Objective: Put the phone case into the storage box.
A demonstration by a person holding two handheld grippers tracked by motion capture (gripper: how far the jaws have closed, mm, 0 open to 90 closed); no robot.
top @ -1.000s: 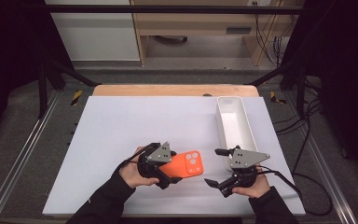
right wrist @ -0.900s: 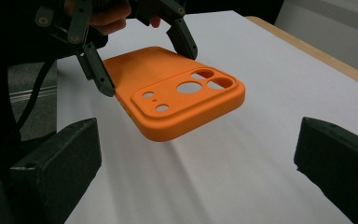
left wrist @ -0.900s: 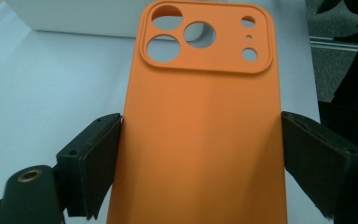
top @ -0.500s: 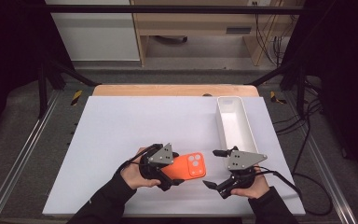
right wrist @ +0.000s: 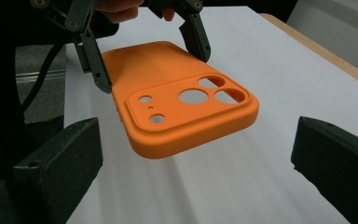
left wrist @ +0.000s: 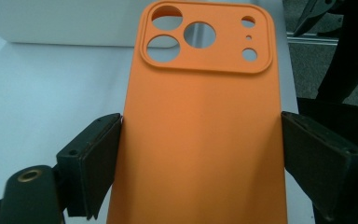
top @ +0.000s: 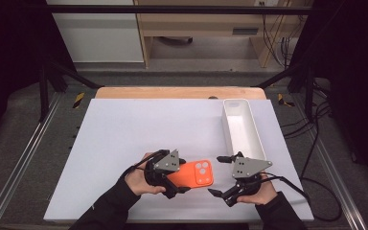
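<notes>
Little has shifted: right gripper (top: 224, 176) fingers have just been closing slightly, still wide, gripping nothing. Left gripper (top: 175, 173) clamps the orange phone case (top: 196, 173) above the desk (top: 124, 124).

Phone case (top: 195, 174) between left tool (top: 172, 177), right tool (top: 223, 176); tray (top: 242, 125) behind.

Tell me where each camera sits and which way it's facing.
High view: above the table's near side, looking forward and down on the white table; forearms, both hands.
Left gripper view: on the left tool, looking along the clamped orange phone case.
Right gripper view: on the right tool, facing the case's camera end; fingers behind.
All three share the case.
</notes>
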